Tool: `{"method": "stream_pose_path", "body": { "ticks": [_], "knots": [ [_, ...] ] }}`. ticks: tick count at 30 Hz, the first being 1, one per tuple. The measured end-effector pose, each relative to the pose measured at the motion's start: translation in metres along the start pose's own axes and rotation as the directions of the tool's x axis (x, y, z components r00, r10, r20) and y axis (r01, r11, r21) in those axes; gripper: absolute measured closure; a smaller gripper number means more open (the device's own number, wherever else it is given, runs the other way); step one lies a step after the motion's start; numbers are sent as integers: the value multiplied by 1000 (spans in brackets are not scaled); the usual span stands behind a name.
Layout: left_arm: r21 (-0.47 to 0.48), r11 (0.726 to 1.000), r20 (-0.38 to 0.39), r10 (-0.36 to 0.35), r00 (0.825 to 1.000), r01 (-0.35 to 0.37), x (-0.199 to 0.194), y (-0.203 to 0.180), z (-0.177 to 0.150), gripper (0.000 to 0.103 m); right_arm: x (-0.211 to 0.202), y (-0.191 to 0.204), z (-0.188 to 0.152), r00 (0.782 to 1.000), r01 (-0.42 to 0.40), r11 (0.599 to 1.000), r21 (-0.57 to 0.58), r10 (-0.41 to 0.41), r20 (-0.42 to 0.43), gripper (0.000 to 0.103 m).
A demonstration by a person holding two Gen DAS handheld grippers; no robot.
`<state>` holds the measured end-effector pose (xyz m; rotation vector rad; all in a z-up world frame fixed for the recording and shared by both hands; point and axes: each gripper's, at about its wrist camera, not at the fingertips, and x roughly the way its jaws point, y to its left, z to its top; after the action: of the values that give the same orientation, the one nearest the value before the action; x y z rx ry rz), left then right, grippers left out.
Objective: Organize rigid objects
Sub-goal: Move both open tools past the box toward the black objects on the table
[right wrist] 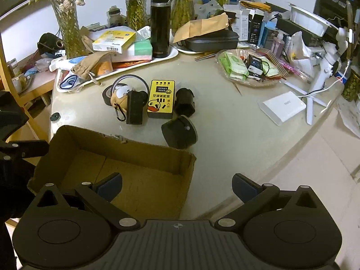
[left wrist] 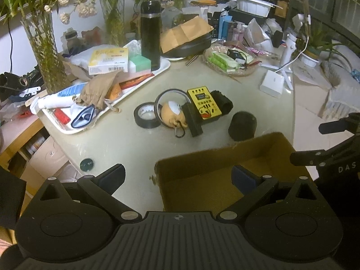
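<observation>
An open cardboard box (left wrist: 247, 150) (right wrist: 135, 155) with nothing inside sits at the table's near edge. Beyond it lies a cluster: a black tape roll (left wrist: 146, 114) (right wrist: 108, 94), a tan plush keychain (left wrist: 173, 114) (right wrist: 120, 96), a black block (left wrist: 193, 121) (right wrist: 135, 108), a yellow device (left wrist: 204, 103) (right wrist: 161, 99), a black adapter (left wrist: 222, 101) (right wrist: 185, 102) and a black cylinder (left wrist: 242, 126) (right wrist: 180, 131). My left gripper (left wrist: 177, 176) hangs open over the box's left corner. My right gripper (right wrist: 177, 186) is open over its right corner. Both hold nothing.
A white tray (left wrist: 157, 72) holds boxes, a pouch and a tall black flask (left wrist: 150, 33). Glass vases with plants stand behind it. A basket of packets (left wrist: 229, 60), a white box (left wrist: 271, 85) and a white tripod (left wrist: 288, 45) are at the right, near the table's edge.
</observation>
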<state>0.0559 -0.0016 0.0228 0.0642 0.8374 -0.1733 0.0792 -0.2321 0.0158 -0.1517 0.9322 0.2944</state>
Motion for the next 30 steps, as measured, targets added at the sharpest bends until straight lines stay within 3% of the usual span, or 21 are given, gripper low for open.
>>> {"method": "stream_pose_path", "body": {
  "ticks": [22,30],
  "knots": [
    [-72,997,14,2,1000,-1,45,29,39,0,45,-24,57,1000,-5,1000,22,5,-13,0],
    [-94,996,3,1,1000,-1,63,36,39,0,78,-26,71,993,-100,994,53,103,-50,0]
  ]
}}
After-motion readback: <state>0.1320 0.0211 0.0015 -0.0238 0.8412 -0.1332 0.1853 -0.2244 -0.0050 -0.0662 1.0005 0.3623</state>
